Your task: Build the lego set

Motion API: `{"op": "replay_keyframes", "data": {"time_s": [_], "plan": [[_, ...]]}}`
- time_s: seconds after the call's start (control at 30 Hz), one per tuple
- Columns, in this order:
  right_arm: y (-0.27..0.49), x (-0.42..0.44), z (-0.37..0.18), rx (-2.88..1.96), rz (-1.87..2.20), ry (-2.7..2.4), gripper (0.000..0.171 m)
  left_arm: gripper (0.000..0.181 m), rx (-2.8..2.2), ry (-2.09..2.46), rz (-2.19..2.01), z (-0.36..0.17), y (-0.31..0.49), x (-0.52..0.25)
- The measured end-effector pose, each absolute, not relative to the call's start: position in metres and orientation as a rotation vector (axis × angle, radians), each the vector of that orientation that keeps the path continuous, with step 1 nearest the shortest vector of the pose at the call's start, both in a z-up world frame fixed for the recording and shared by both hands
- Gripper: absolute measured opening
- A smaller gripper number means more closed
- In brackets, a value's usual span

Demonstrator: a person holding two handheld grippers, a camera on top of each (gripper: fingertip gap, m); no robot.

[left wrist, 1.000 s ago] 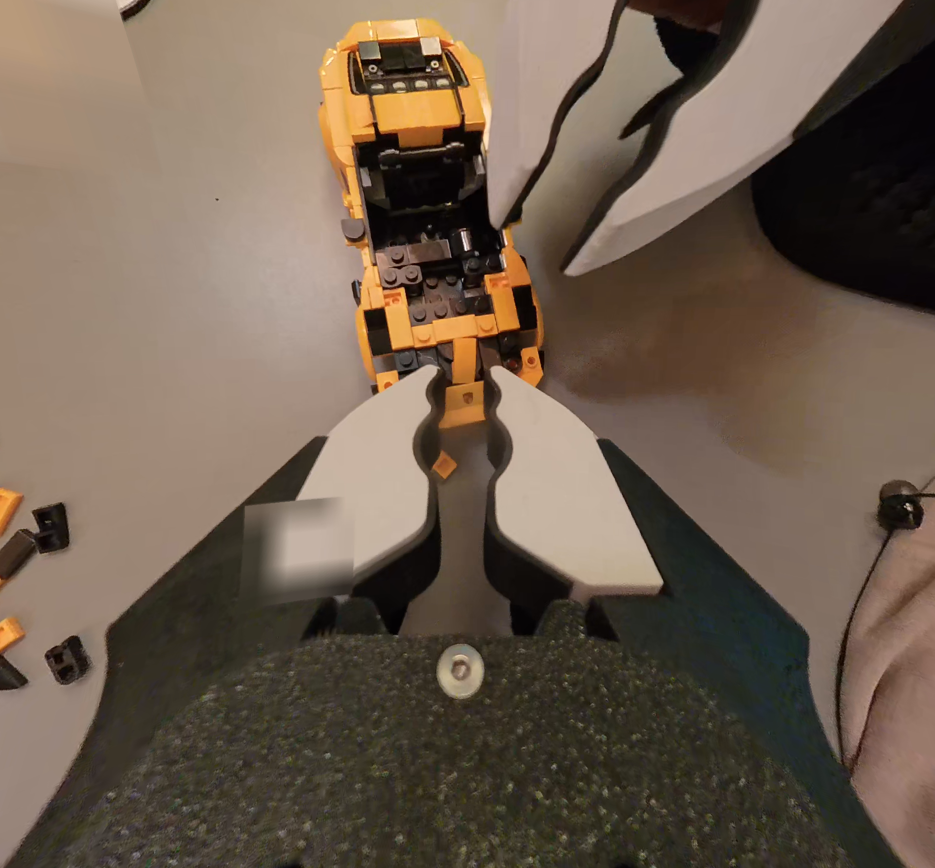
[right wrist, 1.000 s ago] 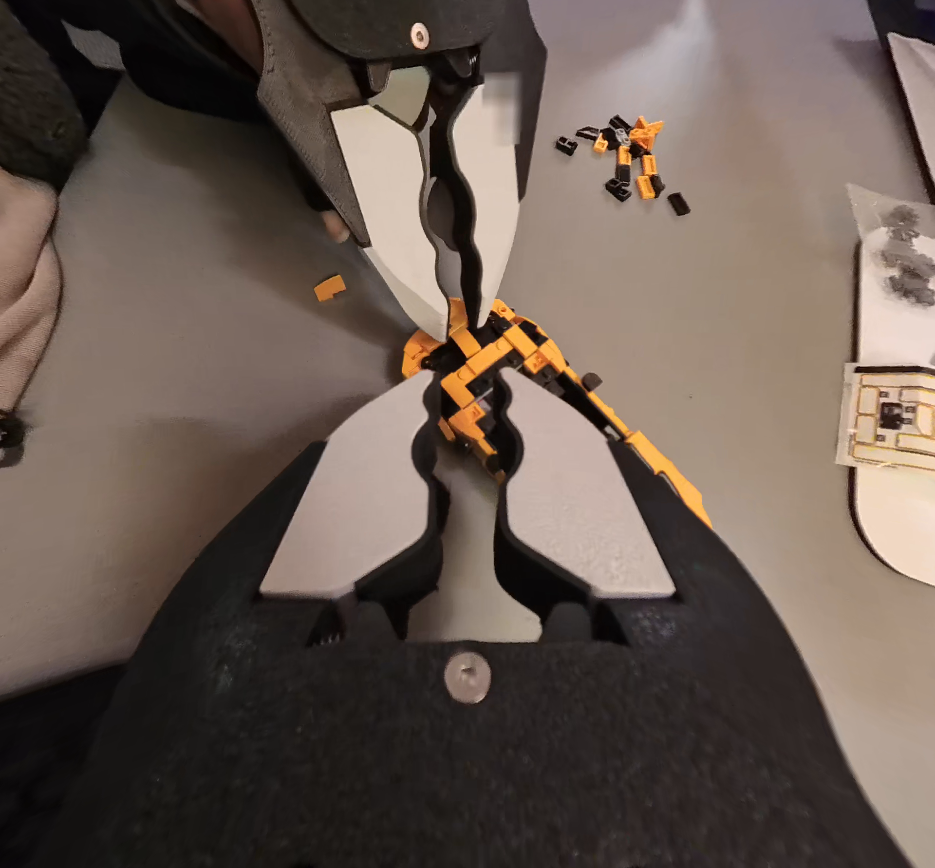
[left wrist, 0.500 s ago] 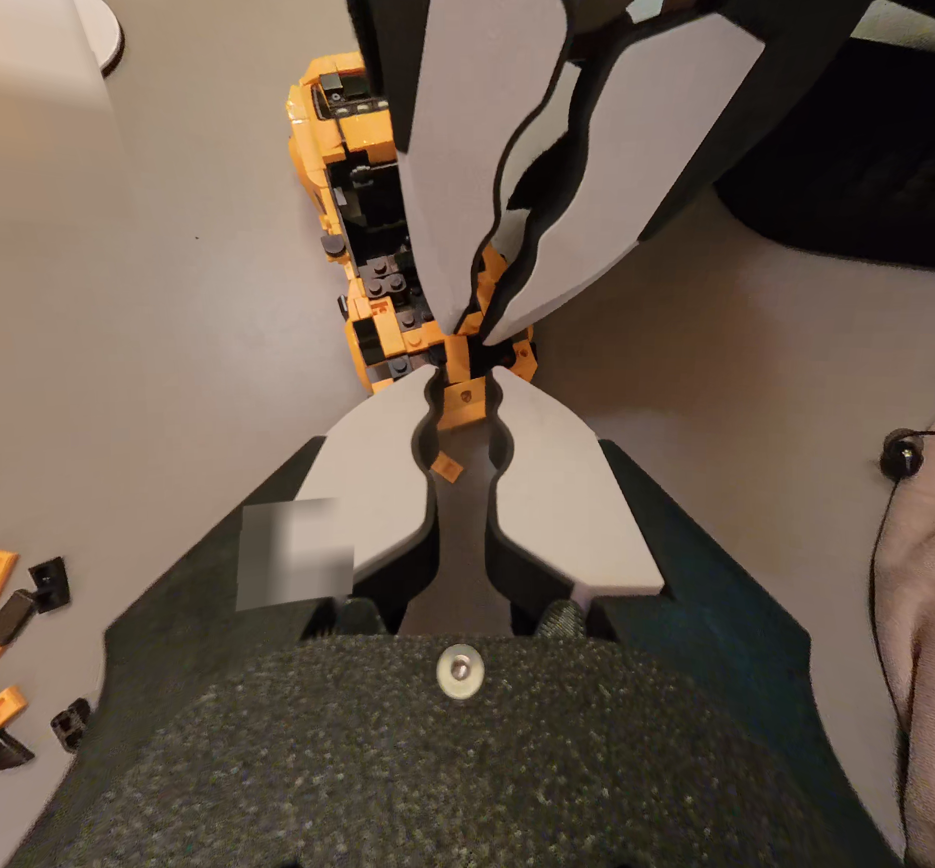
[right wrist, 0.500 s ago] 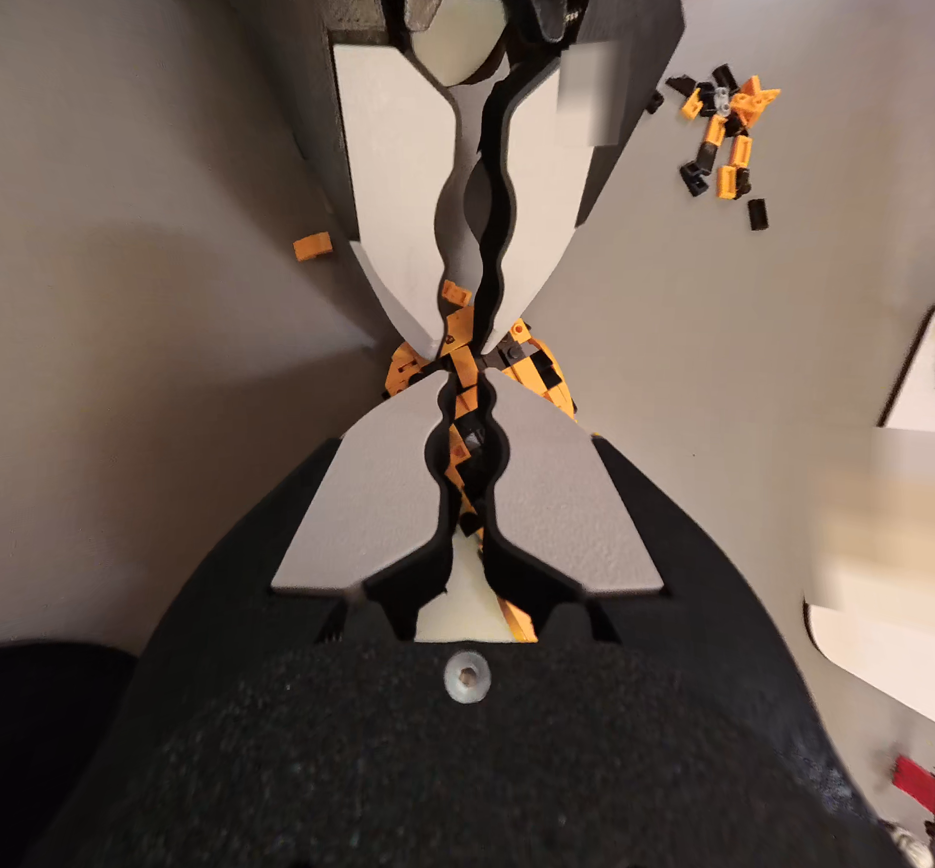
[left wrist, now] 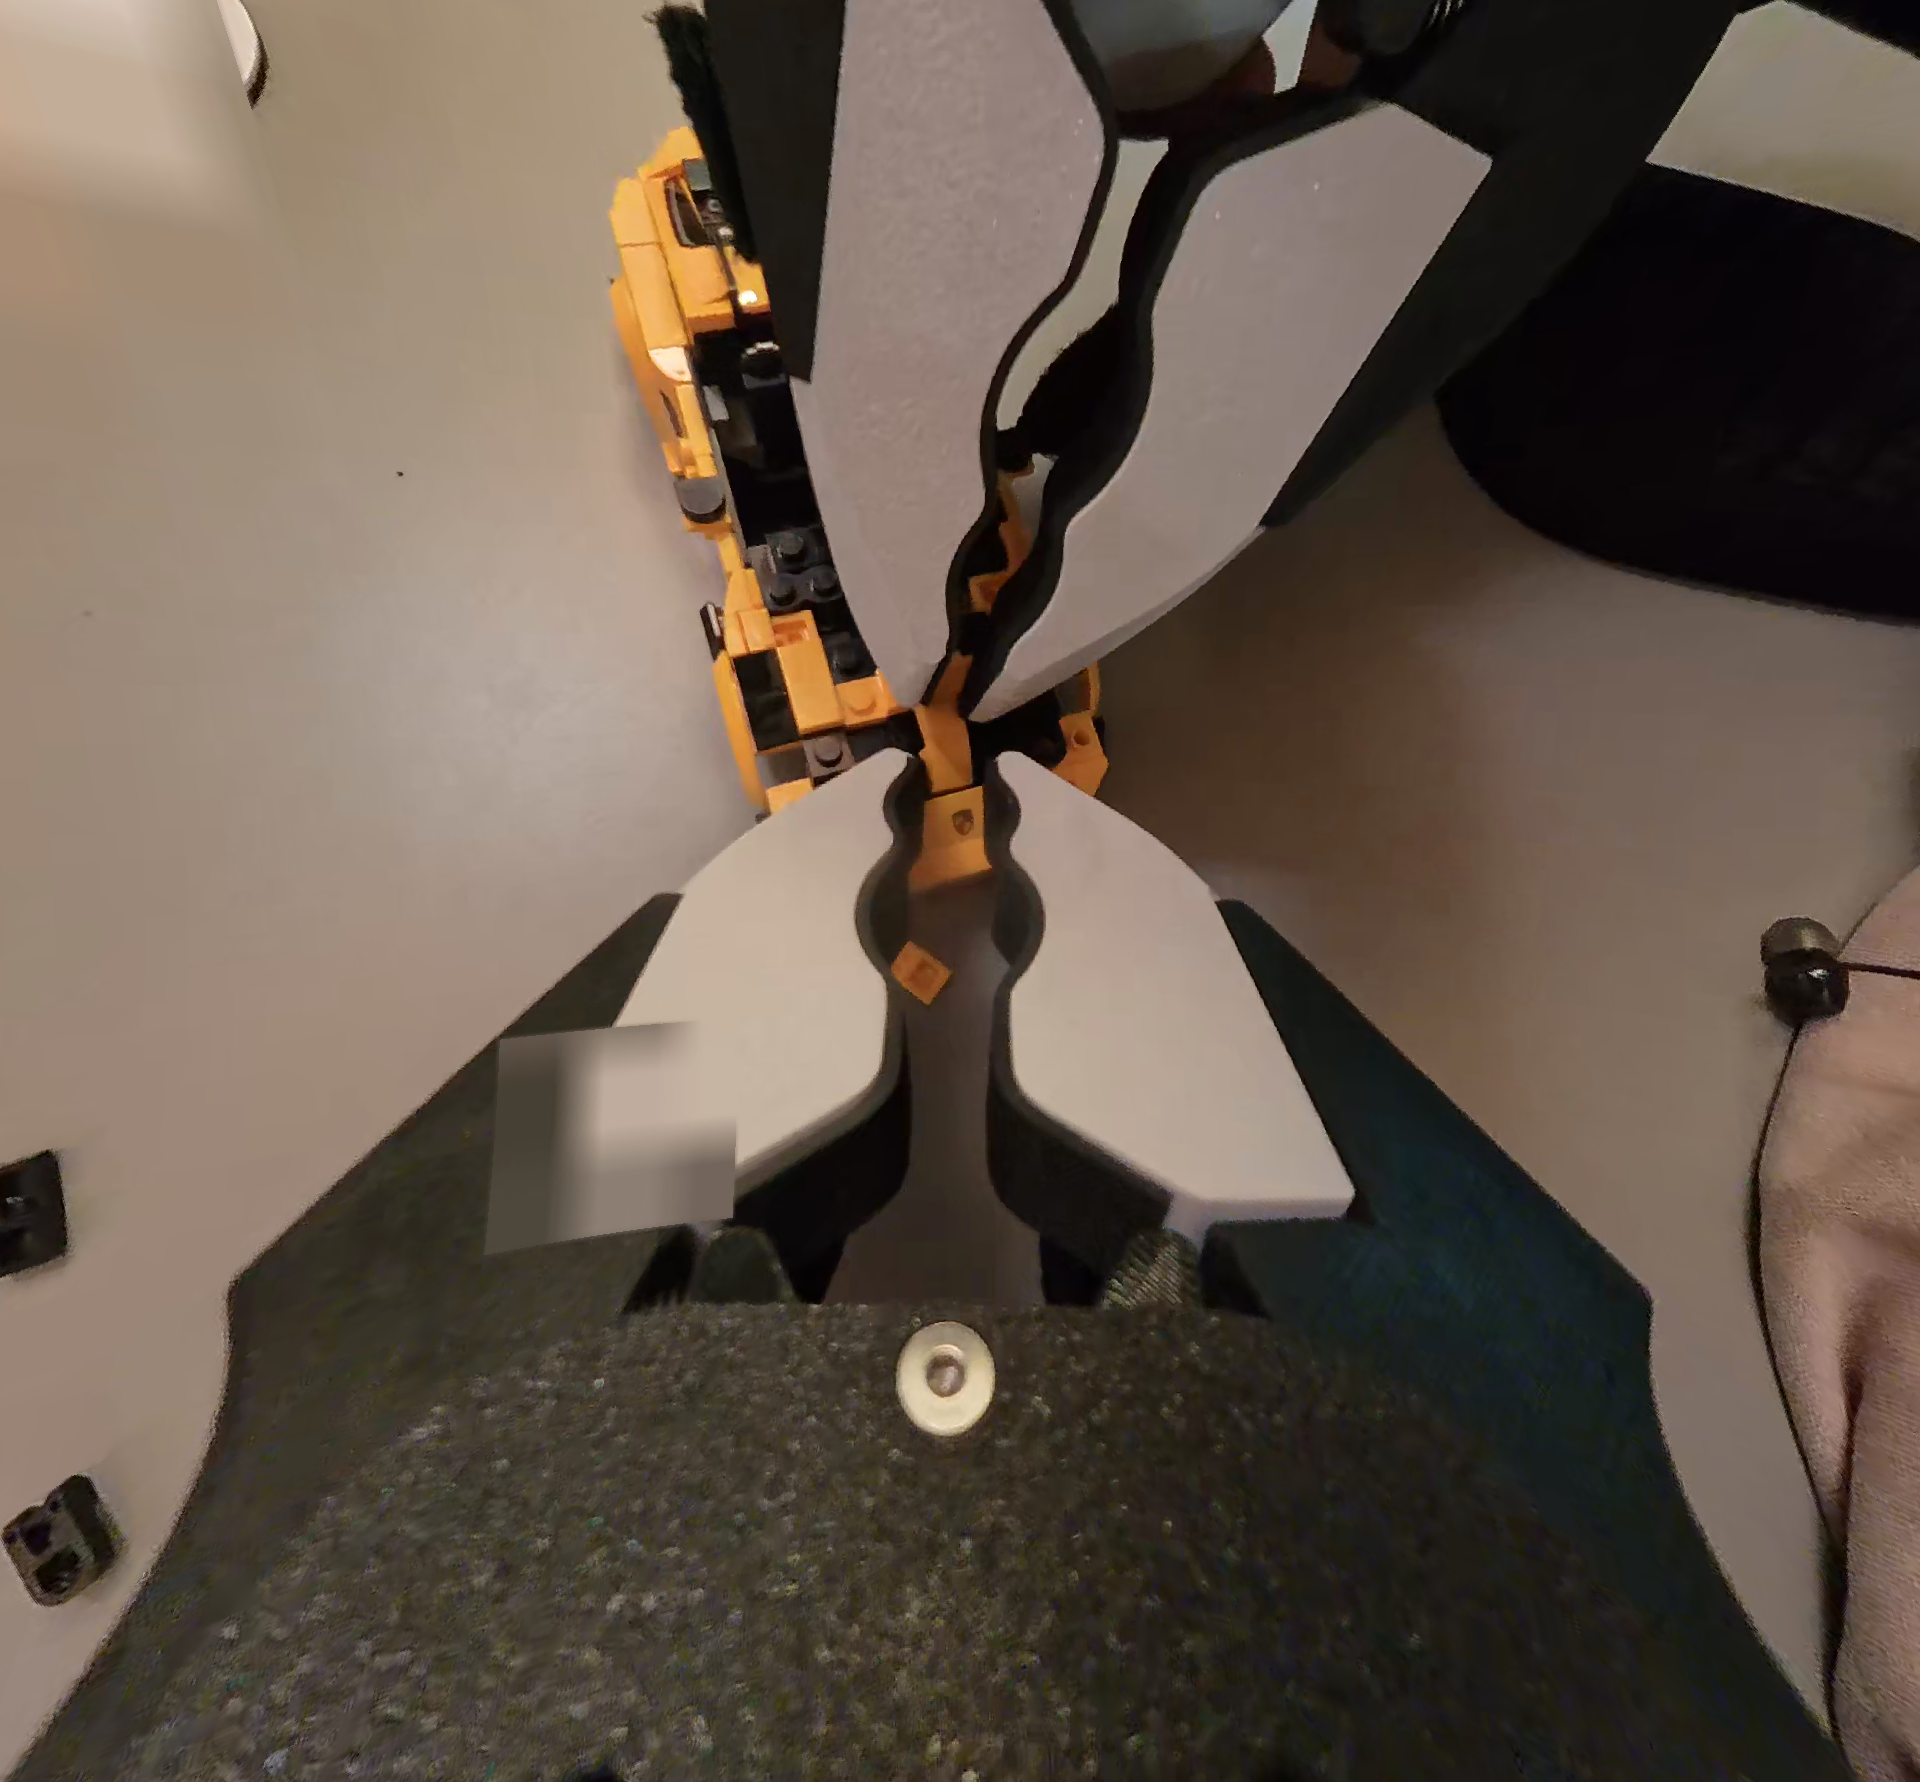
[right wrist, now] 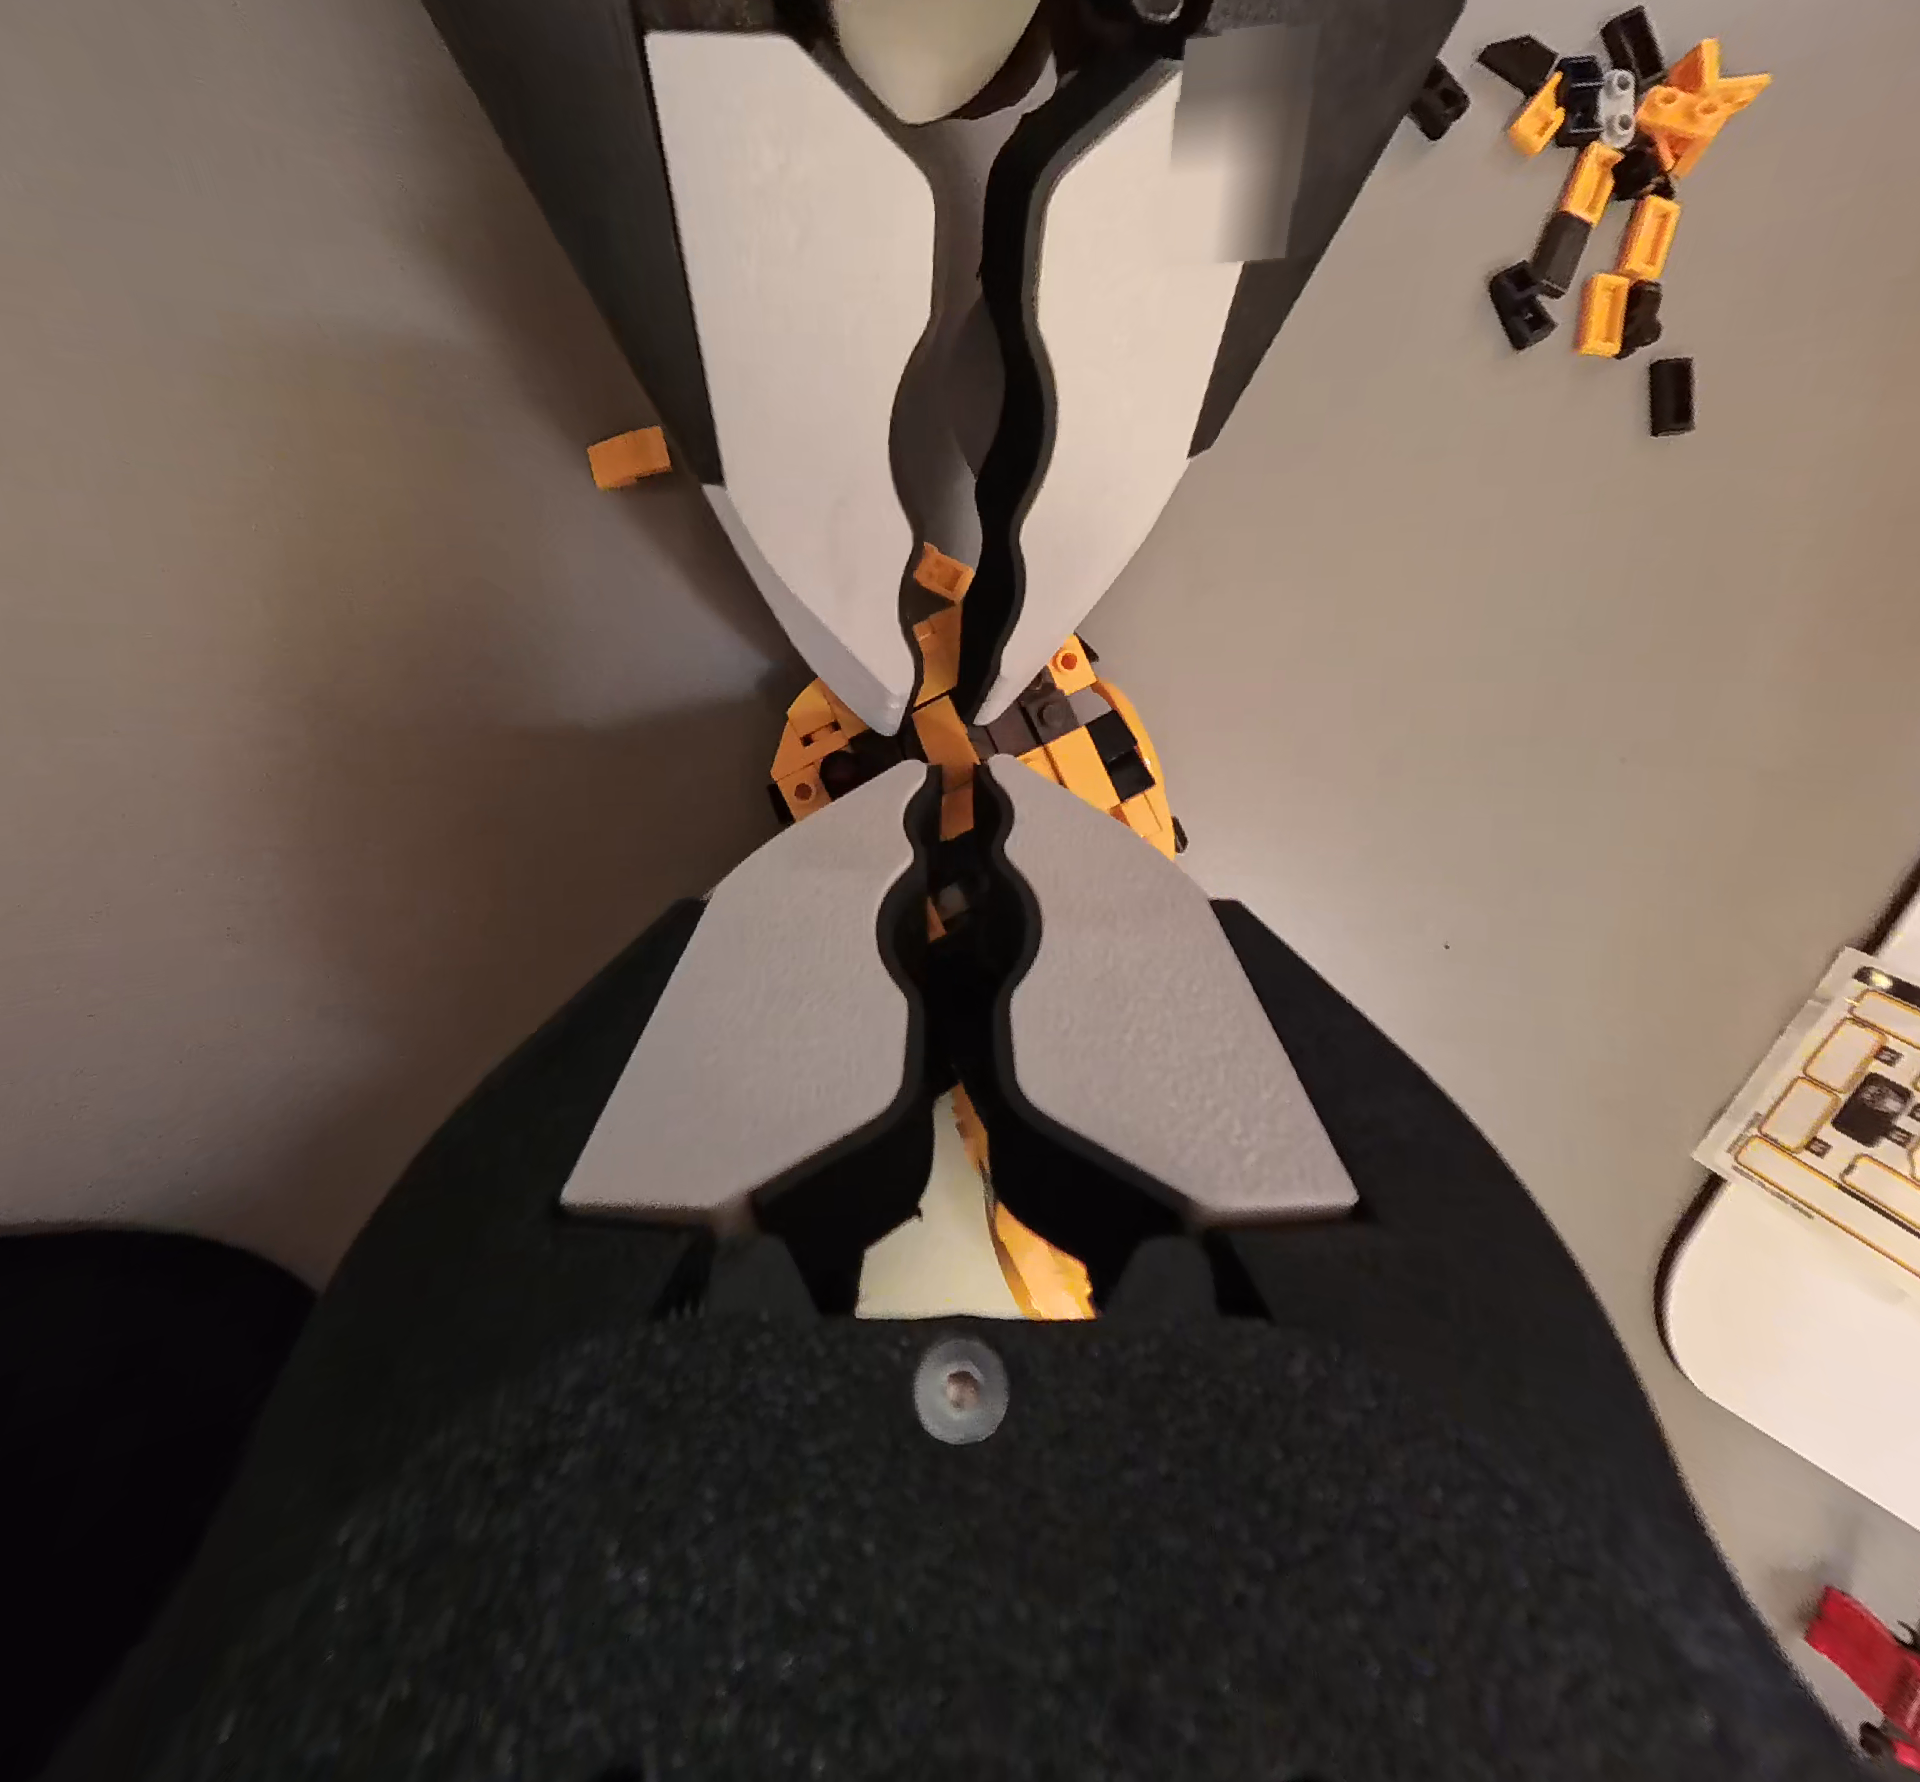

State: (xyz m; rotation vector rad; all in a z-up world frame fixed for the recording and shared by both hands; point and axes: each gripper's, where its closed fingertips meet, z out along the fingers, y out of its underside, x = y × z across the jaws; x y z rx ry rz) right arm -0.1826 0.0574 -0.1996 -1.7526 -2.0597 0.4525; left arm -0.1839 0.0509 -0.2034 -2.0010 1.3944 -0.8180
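An orange and black lego car (left wrist: pixel 686 298) lies on the grey table, its nose towards me in the left wrist view. My left gripper (left wrist: pixel 951 776) is shut on the orange centre strip at the nose. My right gripper (left wrist: pixel 956 688) comes from the far side, tip to tip with the left, and is shut on the same strip further up the hood. In the right wrist view the right gripper (right wrist: pixel 958 768) covers most of the car (right wrist: pixel 1101 756), and the left gripper (right wrist: pixel 940 709) faces it. A small orange tile (left wrist: pixel 920 972) lies on the table between the left fingers.
Several loose orange and black pieces (right wrist: pixel 1600 184) lie at the far right, with one orange piece (right wrist: pixel 627 457) to the left. Black pieces (left wrist: pixel 57 1535) lie at the left. A sticker sheet (right wrist: pixel 1839 1109) rests on a white board (right wrist: pixel 1787 1317). Pink cloth (left wrist: pixel 1849 1317) is at the right. Both grippers' tips are close together, under 4 cm apart.
My right gripper has swung over the car, come down on the hood and closed its fingers. My left gripper has stayed shut on the nose. The car now sits more under the right gripper.
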Motion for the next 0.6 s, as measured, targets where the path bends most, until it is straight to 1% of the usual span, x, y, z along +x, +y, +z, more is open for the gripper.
{"op": "replay_keyframes", "data": {"time_s": [0.1, 0.23, 0.6], "plan": [[0.0574, -0.1826, -0.2001, -1.762, 0.449, -2.073, 0.005, 0.011, -2.001, 1.389, -0.825, -0.2033, 0.0508, -0.1839], [0.0565, -0.1827, -0.1974, -1.762, 0.466, -2.072, 0.01, 0.01, -2.009, 1.375, -0.836, -0.2031, 0.0515, -0.1839], [0.0592, -0.1859, -0.1987, -1.782, 0.444, -2.074, 0.001, 0.008, -2.011, 1.366, -0.835, -0.2032, 0.0523, -0.1841]]}}
